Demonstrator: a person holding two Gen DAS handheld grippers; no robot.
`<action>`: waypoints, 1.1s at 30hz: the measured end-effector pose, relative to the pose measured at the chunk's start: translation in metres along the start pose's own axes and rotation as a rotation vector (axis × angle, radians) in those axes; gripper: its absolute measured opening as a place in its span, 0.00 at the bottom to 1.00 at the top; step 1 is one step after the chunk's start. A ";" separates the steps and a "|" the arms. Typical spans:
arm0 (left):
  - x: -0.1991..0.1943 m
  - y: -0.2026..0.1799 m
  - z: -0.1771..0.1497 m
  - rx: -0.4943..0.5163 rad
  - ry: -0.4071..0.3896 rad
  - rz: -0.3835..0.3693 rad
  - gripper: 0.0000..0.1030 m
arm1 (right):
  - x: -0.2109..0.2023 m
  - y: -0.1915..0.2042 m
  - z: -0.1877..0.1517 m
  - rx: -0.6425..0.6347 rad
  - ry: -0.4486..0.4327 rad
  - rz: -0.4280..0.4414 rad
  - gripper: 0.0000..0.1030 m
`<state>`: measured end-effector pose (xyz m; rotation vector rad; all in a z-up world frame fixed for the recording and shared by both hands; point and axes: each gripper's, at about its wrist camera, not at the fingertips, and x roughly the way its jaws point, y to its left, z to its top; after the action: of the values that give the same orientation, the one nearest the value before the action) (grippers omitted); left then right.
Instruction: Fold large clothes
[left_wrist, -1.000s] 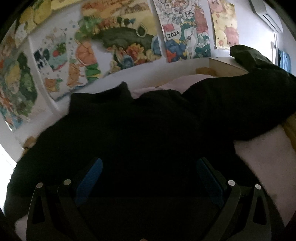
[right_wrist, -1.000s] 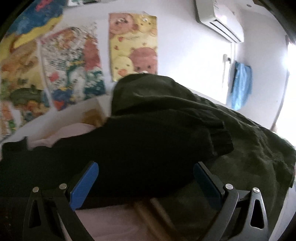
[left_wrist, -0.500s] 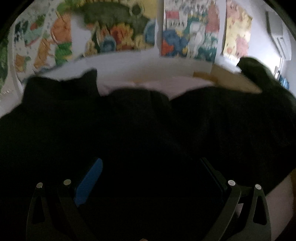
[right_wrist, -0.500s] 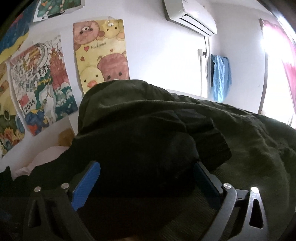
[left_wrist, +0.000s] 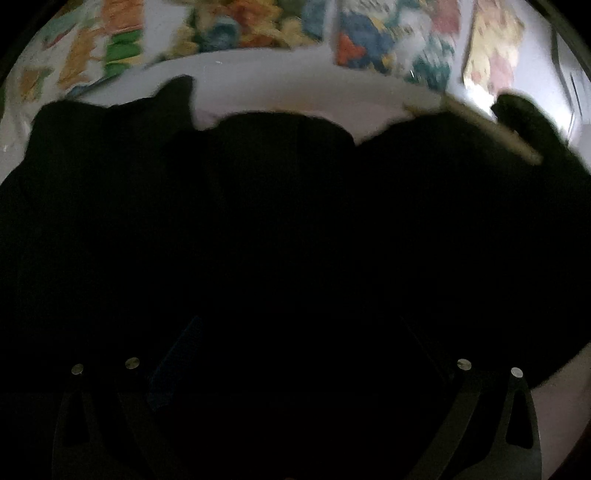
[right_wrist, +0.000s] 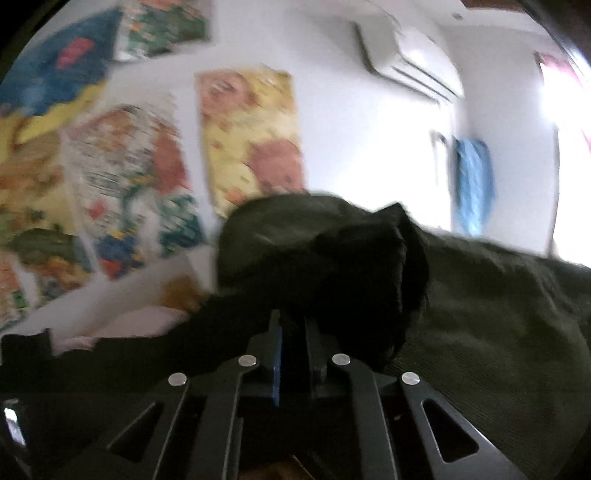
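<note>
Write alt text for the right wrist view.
The right gripper, jaws shut, pinches a black garment that lies over a dark green garment. Behind, blurred, a white wall carries colourful posters, an air conditioner and a hanging blue cloth.

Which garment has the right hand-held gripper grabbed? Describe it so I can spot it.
Start at the yellow cartoon poster on the white wall and look below it to the heap of clothes. The black garment lies bunched over an olive-green garment, pinched by the right hand-held gripper. It is darker than its olive neighbour.
</note>
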<state>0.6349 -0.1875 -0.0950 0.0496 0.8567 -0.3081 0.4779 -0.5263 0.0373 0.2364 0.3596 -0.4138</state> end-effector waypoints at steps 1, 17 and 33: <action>-0.010 0.010 0.000 -0.025 -0.015 -0.019 0.98 | -0.005 0.008 0.003 -0.009 -0.012 0.029 0.10; -0.185 0.213 -0.027 -0.431 -0.140 -0.282 0.98 | -0.091 0.303 -0.052 -0.425 0.082 0.719 0.06; -0.181 0.259 -0.042 -0.392 -0.134 -0.423 0.98 | -0.074 0.382 -0.236 -0.973 0.401 0.747 0.33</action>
<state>0.5671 0.1110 -0.0073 -0.5171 0.7766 -0.5272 0.5101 -0.0914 -0.0912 -0.5056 0.7821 0.5720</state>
